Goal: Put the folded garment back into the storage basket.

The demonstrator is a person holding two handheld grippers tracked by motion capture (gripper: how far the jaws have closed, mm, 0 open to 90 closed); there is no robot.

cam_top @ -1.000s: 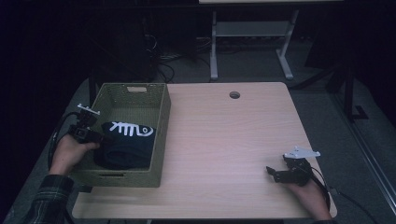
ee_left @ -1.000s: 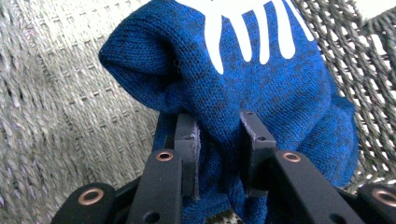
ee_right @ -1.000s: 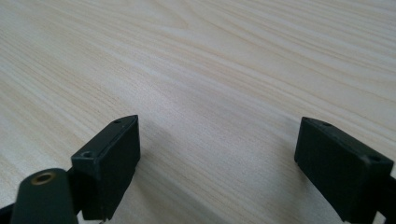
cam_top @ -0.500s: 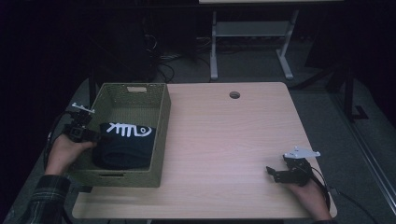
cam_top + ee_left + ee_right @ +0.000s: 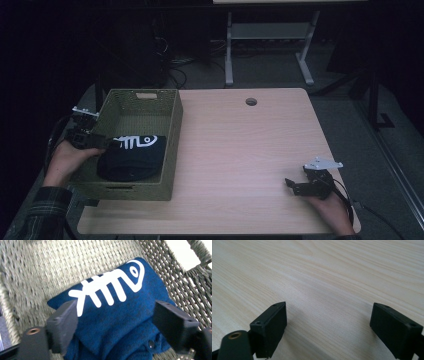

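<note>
In the high view, a folded dark blue cloth (image 5: 131,158) with a white fish-bone drawing, no readable words, lies in the green woven basket (image 5: 172,145) at the table's (image 5: 250,160) left edge. The table right of the basket is bare. The left gripper (image 5: 102,142) reaches over the basket's left wall; the right gripper (image 5: 291,186) rests near the front right corner

In the left gripper view, the jaws have just been opening and stand wide, the cloth (image 5: 117,322) between them but not pressed

In the right gripper view, the jaws stand wide over bare wood (image 5: 324,277), holding nothing
</note>
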